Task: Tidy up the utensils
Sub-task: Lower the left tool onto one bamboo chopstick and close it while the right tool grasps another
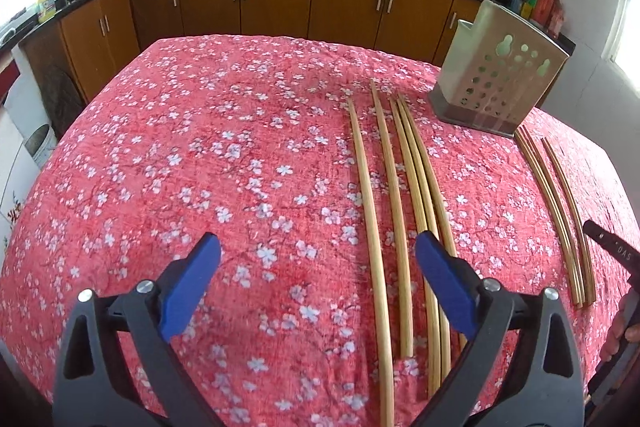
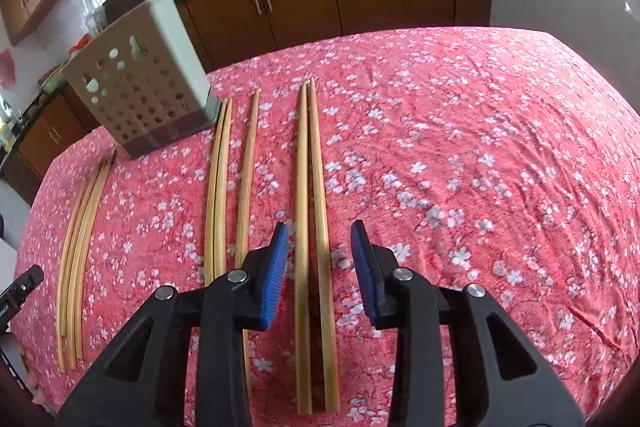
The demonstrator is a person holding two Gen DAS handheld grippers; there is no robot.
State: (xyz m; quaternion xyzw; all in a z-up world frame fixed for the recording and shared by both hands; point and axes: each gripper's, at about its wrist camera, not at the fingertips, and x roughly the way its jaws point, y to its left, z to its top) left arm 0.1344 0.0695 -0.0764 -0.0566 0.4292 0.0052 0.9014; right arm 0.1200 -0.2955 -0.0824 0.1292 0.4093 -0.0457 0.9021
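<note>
Open left hand-held gripper [image 1: 318,259] above tablecloth [image 1: 200,167], beside chopsticks [image 1: 394,195].

I see bamboo chopsticks [image 2: 311,227] lying flat in loose parallel groups on the tablecloth, and an upright perforated metal holder [image 2: 140,87] standing just beyond their far tips.

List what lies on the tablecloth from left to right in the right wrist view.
Bundle of chopsticks at the far left → perforated utensil holder → close pair of chopsticks → single chopstick → pair of chopsticks lined up between the right gripper's open fingers.
</note>
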